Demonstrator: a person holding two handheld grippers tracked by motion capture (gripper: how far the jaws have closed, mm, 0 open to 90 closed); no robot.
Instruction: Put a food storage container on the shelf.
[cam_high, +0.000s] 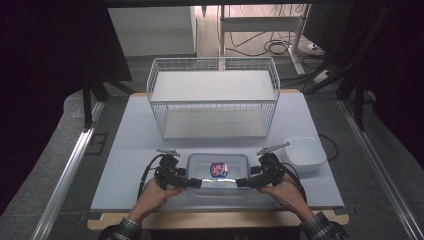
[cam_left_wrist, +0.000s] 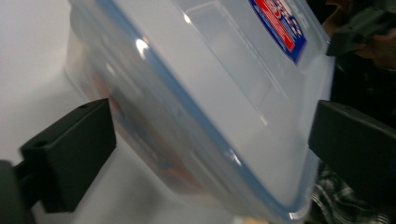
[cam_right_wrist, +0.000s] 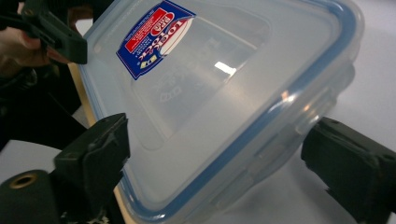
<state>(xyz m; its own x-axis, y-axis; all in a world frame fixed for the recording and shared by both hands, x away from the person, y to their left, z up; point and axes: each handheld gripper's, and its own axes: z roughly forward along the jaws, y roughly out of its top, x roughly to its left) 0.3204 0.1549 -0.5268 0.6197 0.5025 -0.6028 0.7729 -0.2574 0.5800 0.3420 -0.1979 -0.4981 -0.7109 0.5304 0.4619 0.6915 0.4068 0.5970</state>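
Standing at the near edge of the table, a person reaches in with both hands, a gripper in each. The box, a clear plastic one with a blue-sealed lid and a red and blue label, sits on the table close to that edge, between the two grippers. The left gripper comes at its left end and the right gripper at its right end.

In the left gripper view the jaws stand wide apart, one on each side of the box's end, and neither one looks pressed against it. In the right gripper view the jaws are spread the same way around the other end, with the lid's corner between them. I cannot tell whether any jaw touches the plastic.

Behind the box stands a white wire rack with a shelf. A white tub sits just to the right of the right gripper.
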